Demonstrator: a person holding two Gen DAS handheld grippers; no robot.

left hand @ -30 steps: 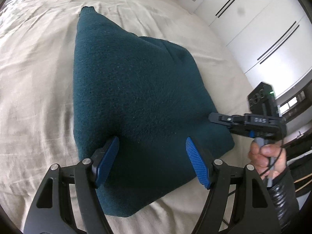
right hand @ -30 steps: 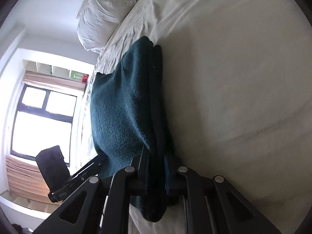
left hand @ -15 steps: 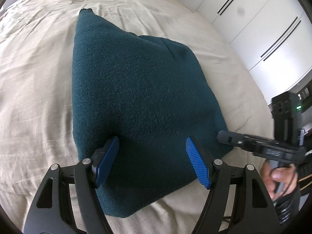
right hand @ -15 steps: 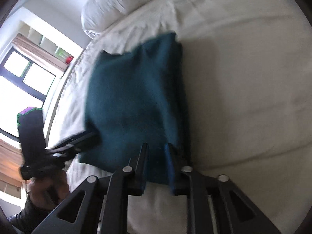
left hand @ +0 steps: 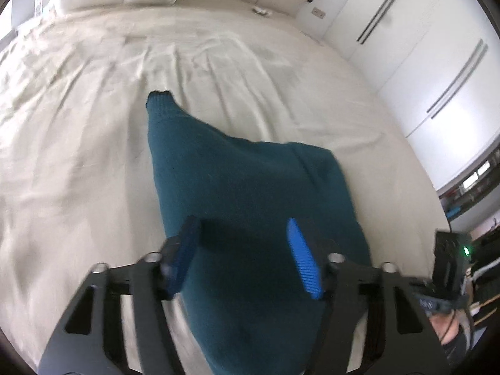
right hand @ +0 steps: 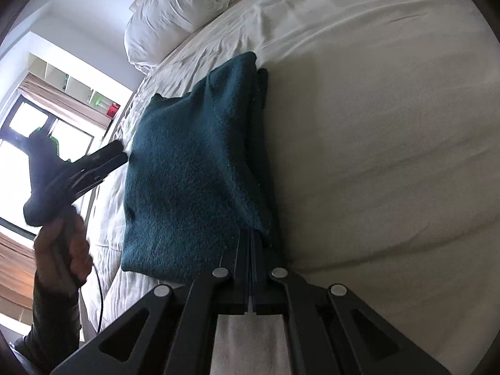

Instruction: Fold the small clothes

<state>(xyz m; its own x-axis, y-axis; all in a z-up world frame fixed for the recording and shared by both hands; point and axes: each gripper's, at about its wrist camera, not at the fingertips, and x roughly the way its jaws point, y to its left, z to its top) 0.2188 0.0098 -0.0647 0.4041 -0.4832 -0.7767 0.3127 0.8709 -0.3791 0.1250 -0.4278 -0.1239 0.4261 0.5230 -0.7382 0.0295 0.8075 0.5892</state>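
Right gripper (right hand: 251, 243) fingers closed beside teal sweater (right hand: 193, 172).

A big bed in a bright room

I see a wrinkly cream sheet (left hand: 93, 100), puffy white pillows (right hand: 175, 12), white closet doors (left hand: 437, 72) with long handles (two on each), and a sunny window (right hand: 18, 162) under small shelves (right hand: 75, 84).
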